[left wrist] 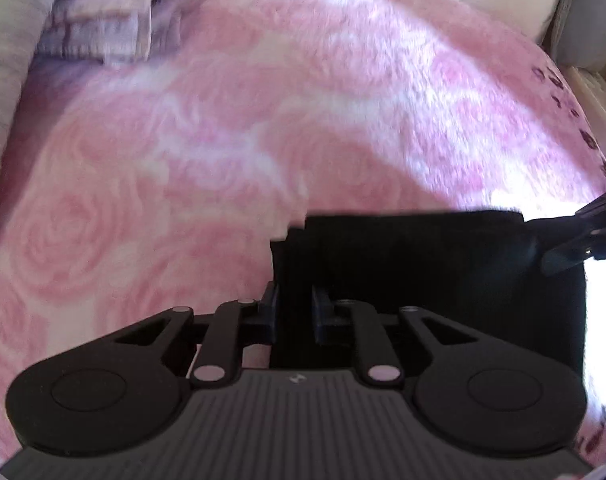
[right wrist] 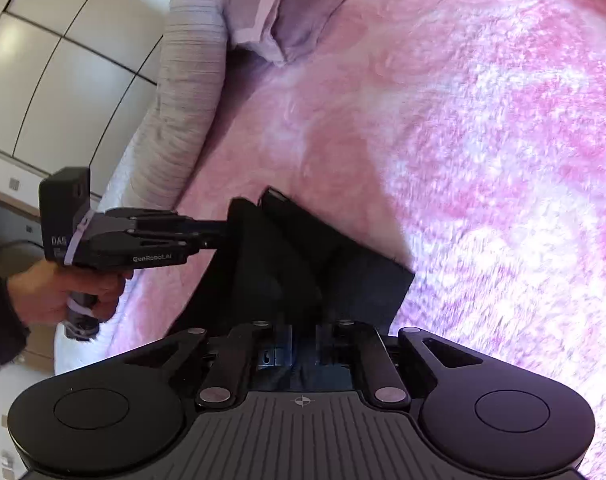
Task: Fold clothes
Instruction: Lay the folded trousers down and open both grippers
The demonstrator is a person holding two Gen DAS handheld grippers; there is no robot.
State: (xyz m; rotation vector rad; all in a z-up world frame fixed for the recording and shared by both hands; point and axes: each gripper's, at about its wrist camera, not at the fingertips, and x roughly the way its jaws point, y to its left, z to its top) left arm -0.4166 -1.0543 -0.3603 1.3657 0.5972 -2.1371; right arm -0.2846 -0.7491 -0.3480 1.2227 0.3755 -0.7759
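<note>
Currently working over pink rose-print blanket [left wrist: 223, 152], taken as landmark, spreading across the bed. Lying at blanket's far corner by the grey headboard [right wrist: 191, 80]: mauve pillow [left wrist: 103, 20], well apart from the work.

Holding black garment [right wrist: 303, 264] above blanket's near part, stretched between both tools, with layers showing at its upper edge; probably keeping it taut and clear of the fleece so a fold can be laid straight. Fold stage not settled from this moment.

Left gripper [right wrist: 219, 232] reaching in level from the side, jaws narrowed onto garment's edge; person's hand [right wrist: 67, 292] wrapping the grip below, dark sleeve at wrist. Right gripper [right wrist: 303, 344] pointing forward and downward, jaws narrowed on cloth at the opposite edge, with garment fanning away toward blanket.
</note>
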